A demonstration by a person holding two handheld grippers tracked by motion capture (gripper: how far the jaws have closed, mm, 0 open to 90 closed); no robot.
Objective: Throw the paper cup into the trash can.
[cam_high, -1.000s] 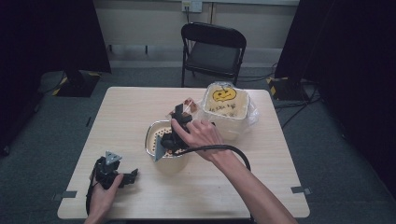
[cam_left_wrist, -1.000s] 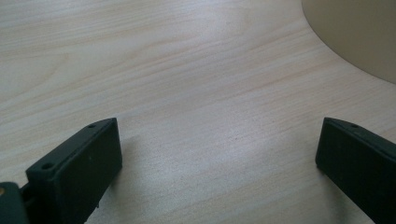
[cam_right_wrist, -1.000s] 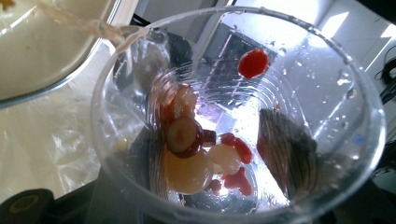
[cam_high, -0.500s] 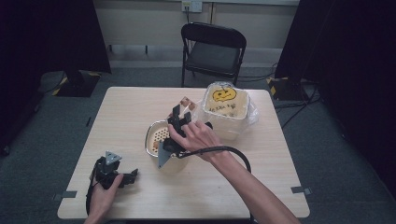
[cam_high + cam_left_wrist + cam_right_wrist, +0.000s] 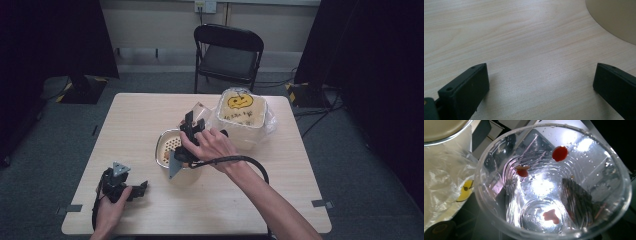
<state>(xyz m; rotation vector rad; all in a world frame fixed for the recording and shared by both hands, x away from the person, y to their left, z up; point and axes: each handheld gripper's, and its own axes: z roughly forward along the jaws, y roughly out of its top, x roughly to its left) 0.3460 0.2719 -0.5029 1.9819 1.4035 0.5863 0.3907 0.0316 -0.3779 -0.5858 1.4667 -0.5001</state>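
Observation:
My right gripper [image 5: 192,125] is shut on a clear plastic cup [image 5: 199,111], held tilted above the far rim of a cream bowl with a perforated insert [image 5: 169,146]. In the right gripper view I look down into the cup [image 5: 549,182]. It is wet and has red bits [image 5: 560,153] stuck to its wall and bottom, and my dark jaws show through its sides. My left gripper [image 5: 136,190] rests on the table near the front left corner. Its jaws stand open in the left gripper view [image 5: 540,85] with bare wood between them.
A round container with a pumpkin drawn on its lid [image 5: 242,109] sits in a clear plastic bag at the back right of the wooden table [image 5: 135,115]. A black folding chair [image 5: 227,55] stands beyond the far edge. A beige curved surface [image 5: 614,17] lies ahead of the left gripper.
My right gripper has tipped up from over the bowl, so the cup now points up and away toward the far side. The left gripper has not moved.

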